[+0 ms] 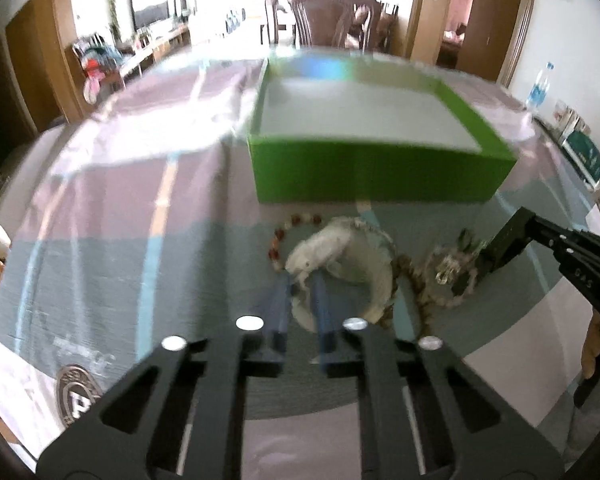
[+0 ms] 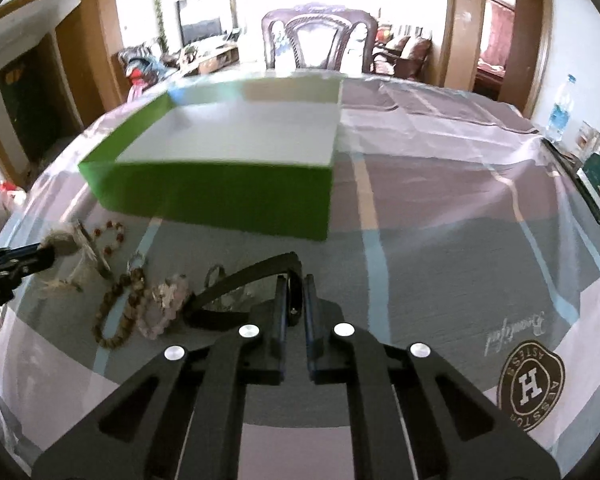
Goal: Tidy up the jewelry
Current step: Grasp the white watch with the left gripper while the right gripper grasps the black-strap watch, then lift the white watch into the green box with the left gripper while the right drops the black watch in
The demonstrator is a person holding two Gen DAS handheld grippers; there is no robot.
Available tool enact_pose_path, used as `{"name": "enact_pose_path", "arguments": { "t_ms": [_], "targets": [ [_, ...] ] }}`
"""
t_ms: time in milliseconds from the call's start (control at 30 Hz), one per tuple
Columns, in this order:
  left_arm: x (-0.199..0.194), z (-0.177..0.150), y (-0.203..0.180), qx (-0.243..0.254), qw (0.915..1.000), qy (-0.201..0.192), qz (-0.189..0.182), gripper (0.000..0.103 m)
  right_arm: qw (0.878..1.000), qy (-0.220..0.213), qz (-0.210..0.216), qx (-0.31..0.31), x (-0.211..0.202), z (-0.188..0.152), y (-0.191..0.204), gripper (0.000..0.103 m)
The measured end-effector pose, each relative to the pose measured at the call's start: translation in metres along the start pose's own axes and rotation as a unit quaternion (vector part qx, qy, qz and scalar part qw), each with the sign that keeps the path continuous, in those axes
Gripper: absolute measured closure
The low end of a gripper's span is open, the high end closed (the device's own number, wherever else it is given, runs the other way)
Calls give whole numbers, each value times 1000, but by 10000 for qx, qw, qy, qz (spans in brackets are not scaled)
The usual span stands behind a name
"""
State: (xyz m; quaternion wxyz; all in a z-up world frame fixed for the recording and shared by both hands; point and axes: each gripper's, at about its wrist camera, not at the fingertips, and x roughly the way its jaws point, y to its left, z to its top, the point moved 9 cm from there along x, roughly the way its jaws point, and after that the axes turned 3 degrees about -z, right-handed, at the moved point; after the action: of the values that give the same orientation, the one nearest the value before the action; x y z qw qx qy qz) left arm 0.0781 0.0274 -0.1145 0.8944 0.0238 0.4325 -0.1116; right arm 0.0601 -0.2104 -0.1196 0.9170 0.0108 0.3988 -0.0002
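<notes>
My left gripper is shut on a white fluffy ornament, which hangs from its blue fingertips just above the cloth. The right wrist view shows that gripper at the left edge with the fluffy piece at its tip. My right gripper is shut on a black band that arcs off to the left. On the cloth lie a red bead bracelet, a brown bead bracelet and a pale crystal bracelet. A green box with a white inside stands open just behind them.
A grey and lilac tablecloth covers the table. A water bottle and a green book sit at the right edge. A dark wooden chair stands at the far side. A hand holds the right gripper.
</notes>
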Motion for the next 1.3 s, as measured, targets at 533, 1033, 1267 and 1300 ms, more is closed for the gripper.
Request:
{"name": "enact_pose_path", "arguments": {
  "t_ms": [533, 1033, 1267, 1300],
  "targets": [
    [25, -15, 7, 198, 9987, 371, 297, 47, 9993, 272, -180, -188, 22, -13, 6, 66],
    [31, -22, 11, 44, 9989, 467, 64, 91, 9996, 265, 52, 68, 22, -10, 4, 102],
    [35, -23, 14, -2, 9985, 539, 59, 82, 9993, 369, 87, 66, 27, -14, 11, 59],
    [37, -23, 15, 4, 9985, 549, 55, 82, 9992, 388, 104, 40, 29, -15, 13, 59]
  ]
}}
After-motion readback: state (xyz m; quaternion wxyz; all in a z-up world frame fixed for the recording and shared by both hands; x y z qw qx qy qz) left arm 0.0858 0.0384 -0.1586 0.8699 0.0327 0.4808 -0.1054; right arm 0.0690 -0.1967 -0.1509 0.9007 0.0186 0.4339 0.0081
